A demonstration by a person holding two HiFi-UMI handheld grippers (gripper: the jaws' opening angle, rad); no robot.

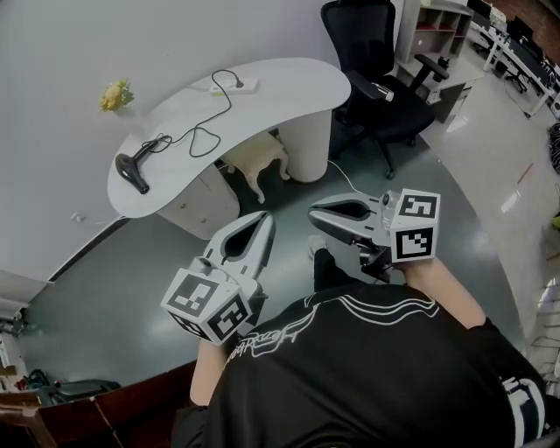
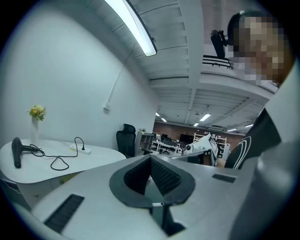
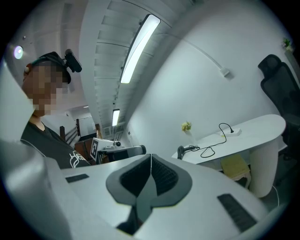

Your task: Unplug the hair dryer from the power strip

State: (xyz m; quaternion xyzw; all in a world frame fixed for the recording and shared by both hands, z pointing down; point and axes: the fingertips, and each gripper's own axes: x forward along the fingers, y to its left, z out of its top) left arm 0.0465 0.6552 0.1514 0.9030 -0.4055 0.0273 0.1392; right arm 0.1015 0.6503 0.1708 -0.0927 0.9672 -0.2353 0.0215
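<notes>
A black hair dryer (image 1: 133, 171) lies at the left end of a white curved table (image 1: 289, 83). Its black cord (image 1: 206, 131) loops across the top to a white power strip (image 1: 236, 86) near the wall, where the plug sits in it. Both grippers hang over the floor, well short of the table. My left gripper (image 1: 262, 219) is shut with nothing in it, and so is my right gripper (image 1: 313, 214). The left gripper view has the dryer (image 2: 17, 151) and strip (image 2: 83, 151) far off. In the right gripper view the dryer (image 3: 181, 151) and strip (image 3: 233, 132) are also distant.
A vase of yellow flowers (image 1: 115, 94) stands on the table beside the wall. A black office chair (image 1: 376, 61) is right of the table, and a small pale stool (image 1: 258, 157) is tucked under it. Shelving (image 1: 442, 26) lines the far right.
</notes>
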